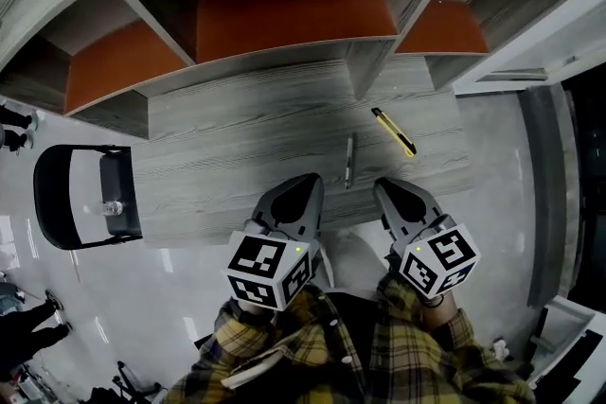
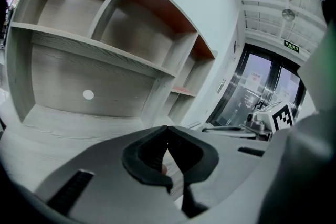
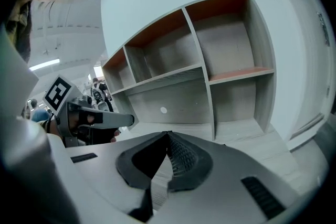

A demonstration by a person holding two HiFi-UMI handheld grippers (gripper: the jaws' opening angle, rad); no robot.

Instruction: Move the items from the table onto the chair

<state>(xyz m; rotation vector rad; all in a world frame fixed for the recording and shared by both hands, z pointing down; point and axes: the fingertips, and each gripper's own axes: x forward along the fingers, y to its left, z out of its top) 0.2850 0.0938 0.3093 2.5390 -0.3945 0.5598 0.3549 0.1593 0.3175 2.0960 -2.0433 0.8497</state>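
On the grey wood table point(image 1: 246, 147) lie a yellow utility knife point(image 1: 394, 131) and, to its left, a slim grey pen-like tool point(image 1: 349, 160). My left gripper point(image 1: 301, 185) hovers over the table's near edge, jaws shut with nothing held. My right gripper point(image 1: 388, 188) is beside it, just below the knife, also shut and empty. In the left gripper view the tips point(image 2: 168, 128) meet in front of the shelf unit; in the right gripper view the tips point(image 3: 168, 135) meet likewise. The black chair point(image 1: 87, 196) stands left of the table with a small clear object point(image 1: 112, 207) on its seat.
A grey shelf unit with orange panels point(image 1: 284, 14) rises behind the table. People's feet point(image 1: 14, 128) stand at the far left. A white cabinet edge point(image 1: 530, 71) and a glass door point(image 2: 262, 92) border the right side.
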